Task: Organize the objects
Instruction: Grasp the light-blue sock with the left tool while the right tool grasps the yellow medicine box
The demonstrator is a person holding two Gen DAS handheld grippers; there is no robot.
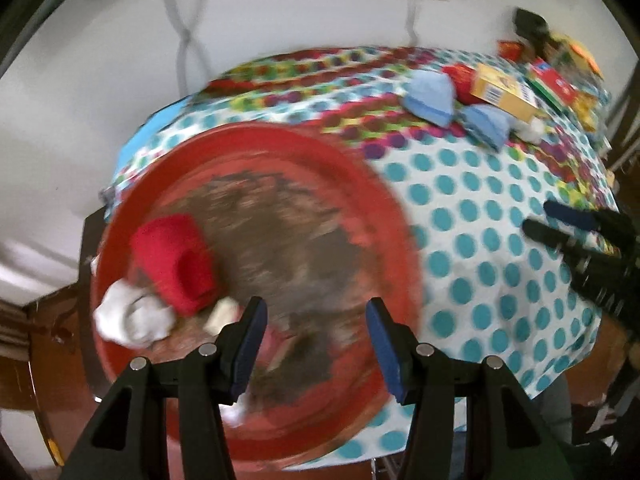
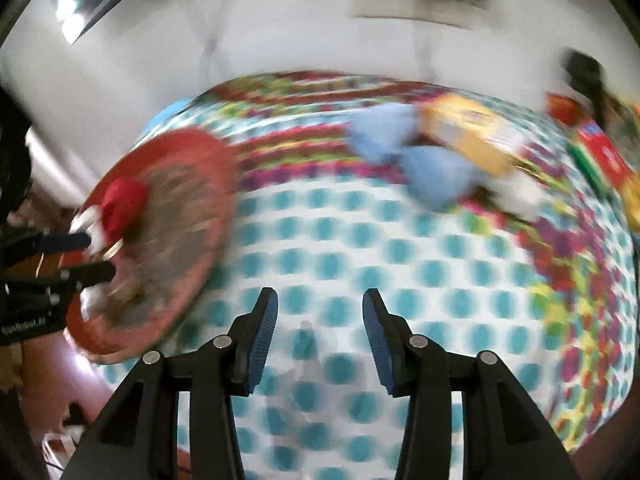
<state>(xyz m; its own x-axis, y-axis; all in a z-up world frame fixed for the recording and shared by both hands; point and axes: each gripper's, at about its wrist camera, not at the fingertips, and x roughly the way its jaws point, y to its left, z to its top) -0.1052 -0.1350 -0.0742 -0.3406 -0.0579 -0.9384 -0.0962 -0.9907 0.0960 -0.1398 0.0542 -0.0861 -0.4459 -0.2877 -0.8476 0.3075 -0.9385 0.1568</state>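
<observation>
A round red tray (image 1: 384, 216) lies on the left of the dotted tablecloth (image 1: 480, 216). In it lie a rolled red cloth (image 1: 174, 260) and a white cloth (image 1: 132, 316). My left gripper (image 1: 316, 344) is open and empty above the tray's near side. My right gripper (image 2: 318, 336) is open and empty over the bare dotted cloth (image 2: 360, 240); it also shows in the left wrist view (image 1: 560, 224). Two light blue cloths (image 1: 430, 94) (image 1: 486, 124) lie at the table's far side. The tray (image 2: 216, 184) and blue cloths (image 2: 432, 178) appear blurred in the right wrist view.
A yellow box (image 1: 504, 92), a red packet (image 1: 460, 76) and other colourful packages (image 1: 560, 84) crowd the far right of the table. A small white lump (image 1: 532, 128) lies by the blue cloths. A white wall stands behind. A wooden chair (image 1: 48, 360) is at the left.
</observation>
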